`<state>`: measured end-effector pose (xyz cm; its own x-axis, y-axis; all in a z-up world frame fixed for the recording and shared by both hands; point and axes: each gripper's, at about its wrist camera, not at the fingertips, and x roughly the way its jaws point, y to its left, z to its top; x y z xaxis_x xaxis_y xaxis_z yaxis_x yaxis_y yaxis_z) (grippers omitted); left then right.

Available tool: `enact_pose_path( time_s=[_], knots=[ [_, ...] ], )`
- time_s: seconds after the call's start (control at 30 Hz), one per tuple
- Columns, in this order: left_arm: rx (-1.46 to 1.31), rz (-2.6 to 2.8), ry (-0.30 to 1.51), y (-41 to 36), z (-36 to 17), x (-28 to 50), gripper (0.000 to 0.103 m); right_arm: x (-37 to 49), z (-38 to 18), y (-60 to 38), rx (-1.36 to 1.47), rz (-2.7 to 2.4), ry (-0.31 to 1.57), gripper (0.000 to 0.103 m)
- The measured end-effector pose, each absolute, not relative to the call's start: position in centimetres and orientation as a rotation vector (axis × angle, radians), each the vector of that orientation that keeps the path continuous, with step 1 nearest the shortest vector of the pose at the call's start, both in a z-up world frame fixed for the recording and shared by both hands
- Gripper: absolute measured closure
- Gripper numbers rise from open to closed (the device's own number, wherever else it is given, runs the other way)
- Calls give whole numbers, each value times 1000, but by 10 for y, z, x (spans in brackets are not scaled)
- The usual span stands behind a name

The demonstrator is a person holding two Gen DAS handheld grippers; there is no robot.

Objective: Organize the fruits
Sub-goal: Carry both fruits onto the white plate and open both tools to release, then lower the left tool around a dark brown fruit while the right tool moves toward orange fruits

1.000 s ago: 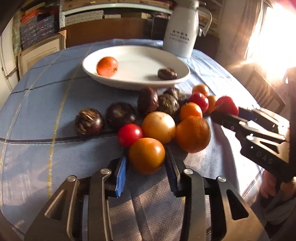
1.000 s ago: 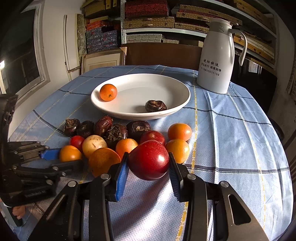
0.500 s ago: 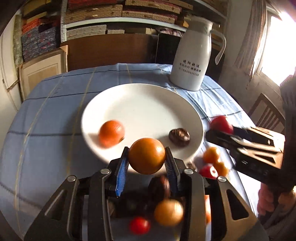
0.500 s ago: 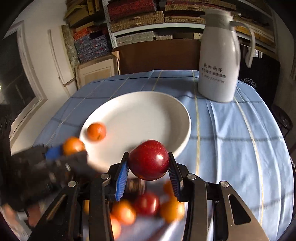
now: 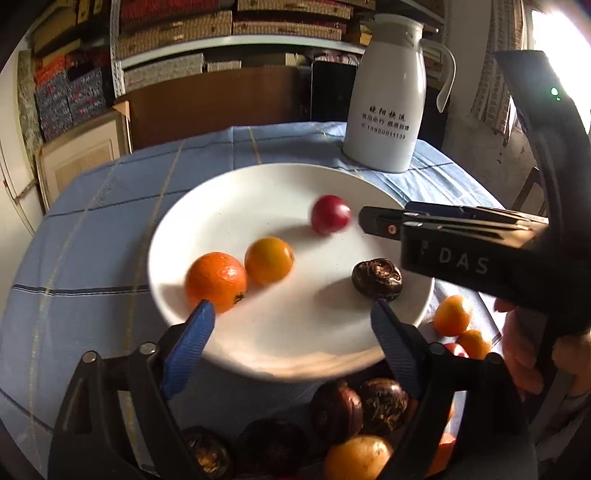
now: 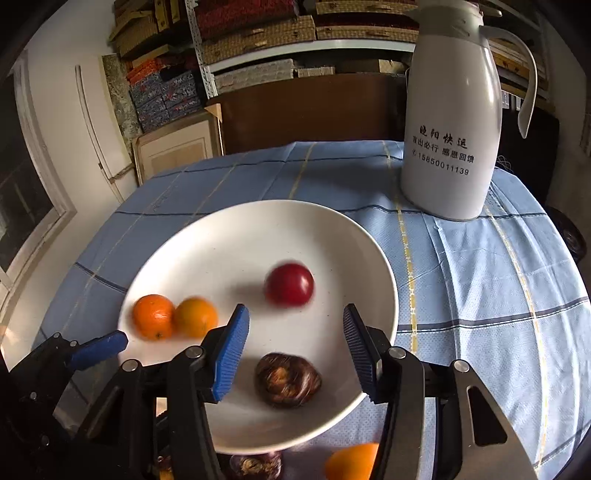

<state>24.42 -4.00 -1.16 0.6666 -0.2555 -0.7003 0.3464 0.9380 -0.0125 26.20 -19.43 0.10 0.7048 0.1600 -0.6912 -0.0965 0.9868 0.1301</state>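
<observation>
A white plate [image 5: 229, 206] [image 6: 207, 251] holds a mandarin [image 5: 216, 280] [image 6: 153, 316], an orange fruit [image 5: 269, 259] [image 6: 195, 316], a red fruit [image 5: 330, 219] [image 6: 290, 283] and a dark brown fruit [image 5: 376, 278] [image 6: 288, 379]. The orange and red fruits are motion-blurred. My left gripper [image 5: 290, 338] is open and empty over the plate's near edge. My right gripper [image 6: 295, 350] is open and empty above the brown fruit; it also shows in the left wrist view [image 5: 373, 225]. Several fruits [image 5: 354, 406] lie on the cloth in front of the plate.
A white thermos jug [image 5: 388, 99] [image 6: 452, 122] stands behind the plate to the right. The round table has a blue checked cloth [image 6: 480, 280]. Shelves with boxes [image 6: 258, 33] fill the wall behind. More oranges [image 5: 452, 315] lie right of the plate.
Both grippers have opened over the plate. The orange fruit has left the left gripper and the red fruit the right one; both now lie on the plate, blurred with motion.
</observation>
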Motion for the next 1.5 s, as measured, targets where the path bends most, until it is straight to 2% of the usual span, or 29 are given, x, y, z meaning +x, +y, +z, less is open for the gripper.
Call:
enact_pose_path(
  time_s=[0.07,0.13,0.2,0.5,0.63,1.3,1.5],
  knots=[
    [142,-299,735,-36,-7,238,8,250,8,-193,72,142,754,48],
    [151,-241,694,-25,-3,230,6,230,15,-195,58,130,715,33],
    [128,-186,683,-9,-1,223,5,211,18,-200,63,122,684,25],
    [-9,-66,761,60,-19,183,5,153,-13,-228,74,87,737,23],
    [-7,-35,803,69,-31,172,5,146,-16,-237,105,61,729,13],
    [180,-111,841,34,-47,190,4,154,-31,-246,125,18,795,13],
    [49,-128,915,60,-57,212,4,153,-34,-246,126,25,805,13]
  ],
)
